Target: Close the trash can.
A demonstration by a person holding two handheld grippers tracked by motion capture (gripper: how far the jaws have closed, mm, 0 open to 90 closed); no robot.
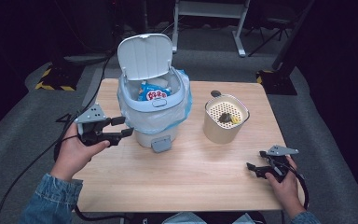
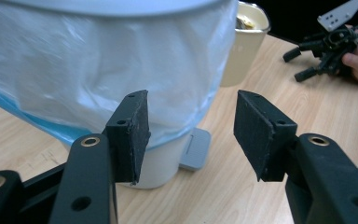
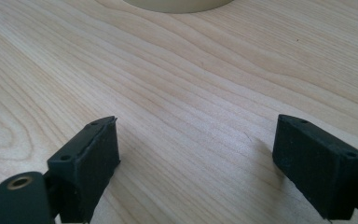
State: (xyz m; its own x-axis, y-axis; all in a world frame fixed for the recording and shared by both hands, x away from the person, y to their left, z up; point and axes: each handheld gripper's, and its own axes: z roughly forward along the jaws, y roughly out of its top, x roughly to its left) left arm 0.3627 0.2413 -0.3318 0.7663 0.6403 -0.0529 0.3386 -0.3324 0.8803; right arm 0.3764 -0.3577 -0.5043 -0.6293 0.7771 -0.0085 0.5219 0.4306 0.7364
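A white pedal bin (image 1: 154, 100) stands at the back left of the wooden table (image 1: 186, 172), its lid up and a pale blue bag (image 2: 98, 70) folded over the rim. A blue snack packet (image 1: 153, 92) lies inside on top. My left gripper (image 1: 122, 127) is held open just left of the bin, jaws pointing at its side with nothing between them; in the left gripper view it (image 2: 191, 133) frames the bag and the grey pedal (image 2: 196, 149). My right gripper (image 1: 256, 161) rests open low over the table near the front right, empty (image 3: 196, 163).
A cream container (image 1: 225, 119) with a perforated insert holding dark scraps stands to the right of the bin. Black cables trail off both grippers. Bare wood lies between the two grippers. Dark floor and a desk frame lie beyond the table's far edge.
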